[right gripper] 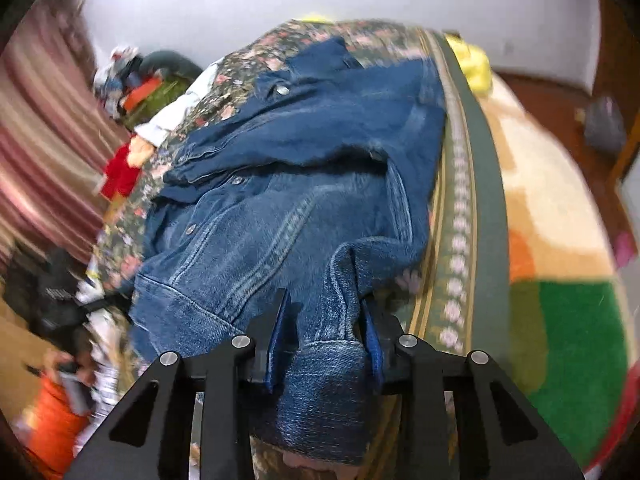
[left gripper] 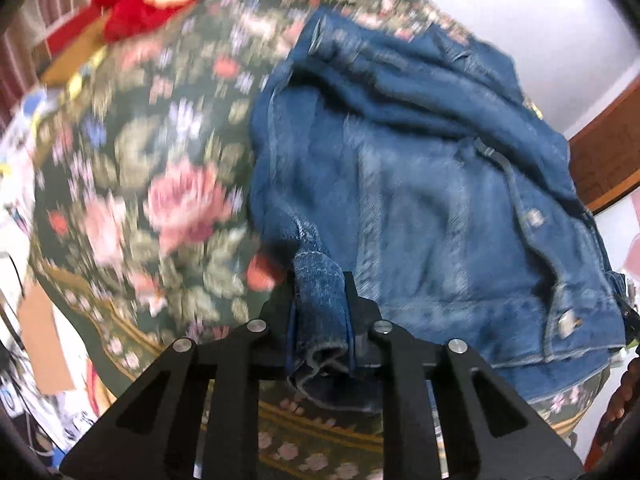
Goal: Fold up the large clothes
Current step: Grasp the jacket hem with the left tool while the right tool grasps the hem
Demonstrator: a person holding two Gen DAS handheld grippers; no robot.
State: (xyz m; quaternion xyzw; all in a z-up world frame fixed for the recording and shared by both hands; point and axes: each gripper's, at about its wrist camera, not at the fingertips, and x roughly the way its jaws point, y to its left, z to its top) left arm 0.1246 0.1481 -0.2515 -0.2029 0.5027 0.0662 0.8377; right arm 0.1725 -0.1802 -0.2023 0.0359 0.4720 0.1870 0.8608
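Nearest, at six o'clock in the left wrist view, the left gripper (left gripper: 320, 308) is clamped almost fully closed on a rolled strip of denim, a hem or cuff edge of the denim jacket (left gripper: 420, 184). Likewise, low in the right wrist view, the right gripper (right gripper: 326, 336) has its blue pads pinched on a thicker bunch of the same jacket, its jaws a little further apart because more cloth sits between them.

Beyond both pairs of tongs, toward twelve o'clock, the jacket lies rumpled on a floral bedspread (left gripper: 160, 168), front side up with its buttons showing and a sleeve folded across it. At ten o'clock in the left view a red soft toy (left gripper: 128, 4) rests near the far edge of the bed; at three o'clock in the right view a bright patchwork rug (right gripper: 560, 280) covers the floor.

Judging from this, the risks lie in the grips: the left one holds only a narrow edge, which could slip out under the weight of heavy denim. The right bunch may include several layers, so lifting could drag the whole jacket crooked instead of making a clean fold.
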